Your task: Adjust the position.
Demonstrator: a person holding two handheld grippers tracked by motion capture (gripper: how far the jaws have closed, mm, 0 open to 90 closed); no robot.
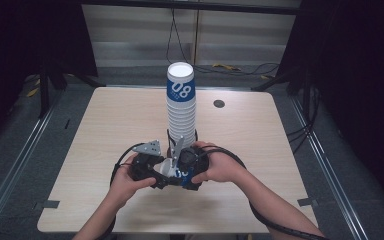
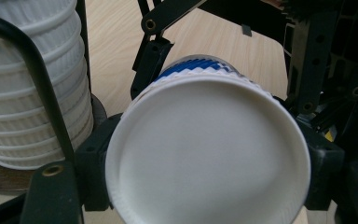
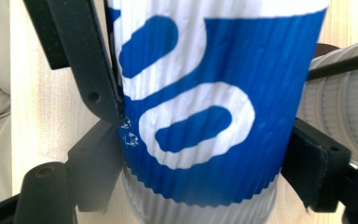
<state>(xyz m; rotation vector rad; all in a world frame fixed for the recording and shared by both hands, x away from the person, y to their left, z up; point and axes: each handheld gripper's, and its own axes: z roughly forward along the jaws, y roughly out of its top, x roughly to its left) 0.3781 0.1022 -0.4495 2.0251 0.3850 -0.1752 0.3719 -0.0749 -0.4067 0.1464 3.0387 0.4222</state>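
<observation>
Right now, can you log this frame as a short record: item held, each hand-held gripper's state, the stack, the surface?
held item: paper cup, white with blue band, lying sideways between both grippers
left hand-held gripper: shut on cup, at its bottom end
right hand-held gripper: shut on cup, jaws against the blue band
stack: tall, upright, just behind the hands
surface: table, light wood

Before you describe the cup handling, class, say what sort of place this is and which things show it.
Probably a recording studio or lab bay, not a home: a bare wooden table stands between dark curtains, with floor rails and loose cables behind a tall stack of paper cups.
</observation>
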